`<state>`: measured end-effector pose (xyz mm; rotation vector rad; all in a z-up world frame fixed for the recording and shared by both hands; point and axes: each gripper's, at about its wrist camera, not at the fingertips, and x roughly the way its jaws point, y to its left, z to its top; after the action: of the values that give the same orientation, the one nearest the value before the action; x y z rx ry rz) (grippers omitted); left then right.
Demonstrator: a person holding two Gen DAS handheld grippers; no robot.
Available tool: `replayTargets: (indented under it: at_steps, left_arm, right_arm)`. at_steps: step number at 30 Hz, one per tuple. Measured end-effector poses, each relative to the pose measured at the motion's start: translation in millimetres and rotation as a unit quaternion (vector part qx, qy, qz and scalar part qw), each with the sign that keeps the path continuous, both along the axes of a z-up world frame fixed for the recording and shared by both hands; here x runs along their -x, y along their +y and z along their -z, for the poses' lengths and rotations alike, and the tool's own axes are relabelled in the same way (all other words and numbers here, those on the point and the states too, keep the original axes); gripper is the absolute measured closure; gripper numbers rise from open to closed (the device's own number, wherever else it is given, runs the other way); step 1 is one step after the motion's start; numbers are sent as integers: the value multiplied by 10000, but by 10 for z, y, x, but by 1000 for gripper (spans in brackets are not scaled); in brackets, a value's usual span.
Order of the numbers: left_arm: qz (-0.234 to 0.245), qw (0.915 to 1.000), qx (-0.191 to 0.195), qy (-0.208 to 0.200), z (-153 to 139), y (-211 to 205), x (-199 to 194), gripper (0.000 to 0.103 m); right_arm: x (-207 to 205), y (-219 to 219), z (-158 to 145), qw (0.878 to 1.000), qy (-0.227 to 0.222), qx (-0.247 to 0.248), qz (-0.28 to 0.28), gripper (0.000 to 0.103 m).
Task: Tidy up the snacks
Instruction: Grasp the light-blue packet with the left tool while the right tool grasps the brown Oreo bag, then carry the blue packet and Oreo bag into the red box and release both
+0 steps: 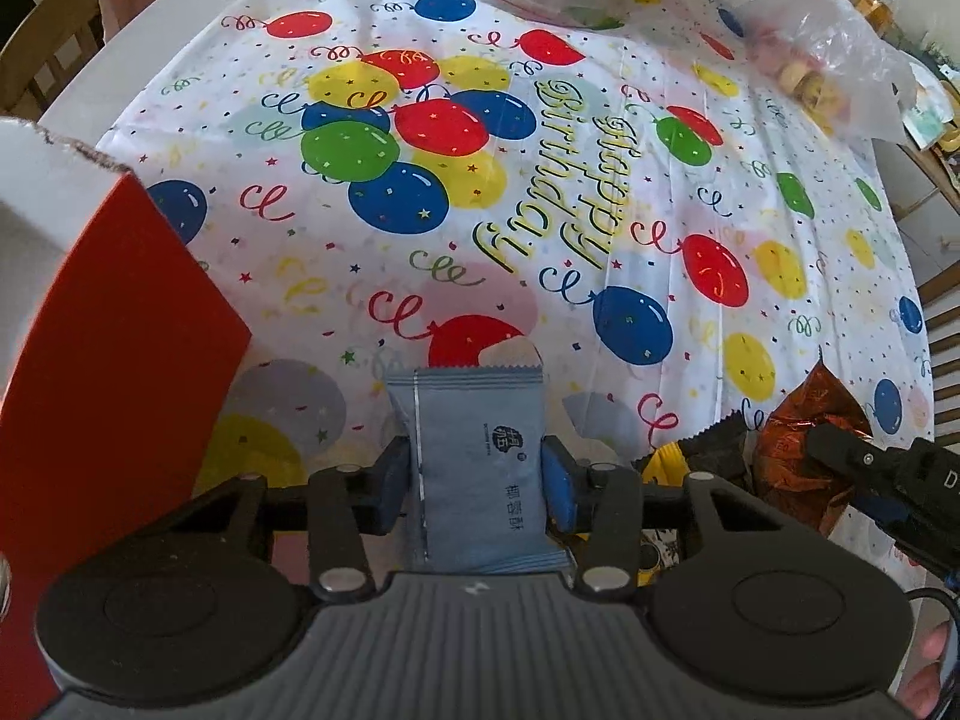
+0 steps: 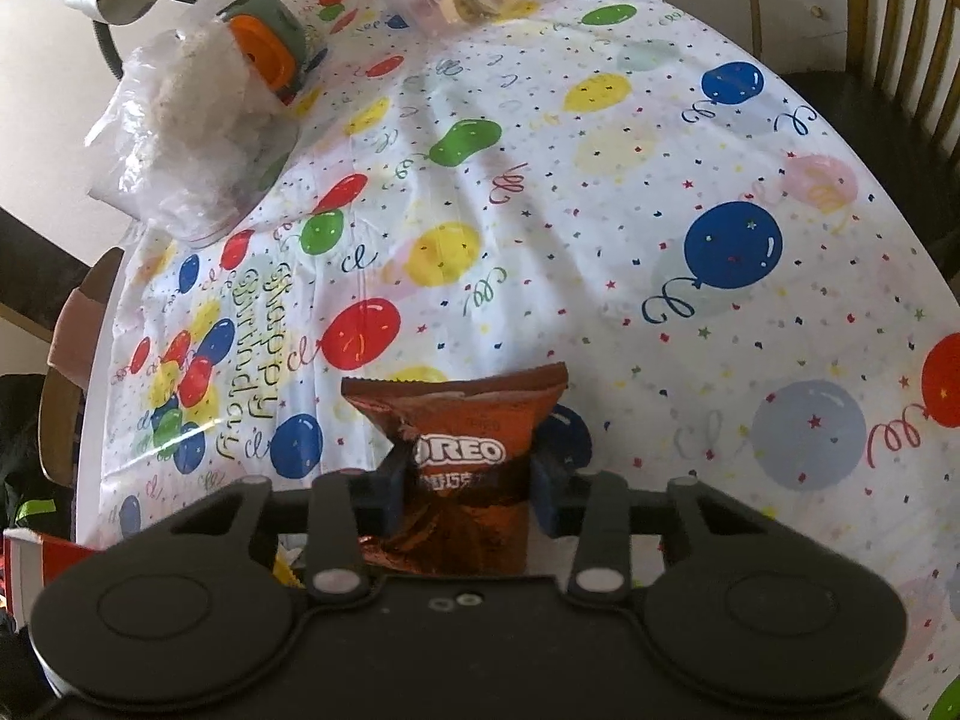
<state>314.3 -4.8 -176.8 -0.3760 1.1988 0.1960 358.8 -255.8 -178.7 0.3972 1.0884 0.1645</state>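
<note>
Lettering [image 2: 462, 451] reads "OREO" — tablecloth [image 1: 558, 192] says "Happy Birthday".

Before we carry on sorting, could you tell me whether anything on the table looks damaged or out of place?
Only the red box at the left: its white top edge looks torn and ragged. Nothing looks spilled.

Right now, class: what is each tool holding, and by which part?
Left tool: blue-grey snack packet, pinched across its lower middle. Right tool: brown Oreo packet, pinched across its middle, below the logo.
</note>
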Motion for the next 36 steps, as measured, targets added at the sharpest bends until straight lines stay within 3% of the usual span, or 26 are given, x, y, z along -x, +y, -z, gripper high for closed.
replayTargets:
  at_steps: [10, 23, 36]
  left_arm:
    - [106, 9998, 70, -174, -205, 0, 292, 58]
    - [731, 9944, -71, -763, -859, -54, 935, 58]
    - [971, 9892, -133, -1092, -1293, 337, 1538, 58]
  right_arm:
    - [256, -112, -213, 9996, -262, -49, -112, 67]
    - [932, -162, -803, 9955, -723, -55, -616, 67]
    - [1591, 295, -1268, 9839, -1147, 22, -1367, 67]
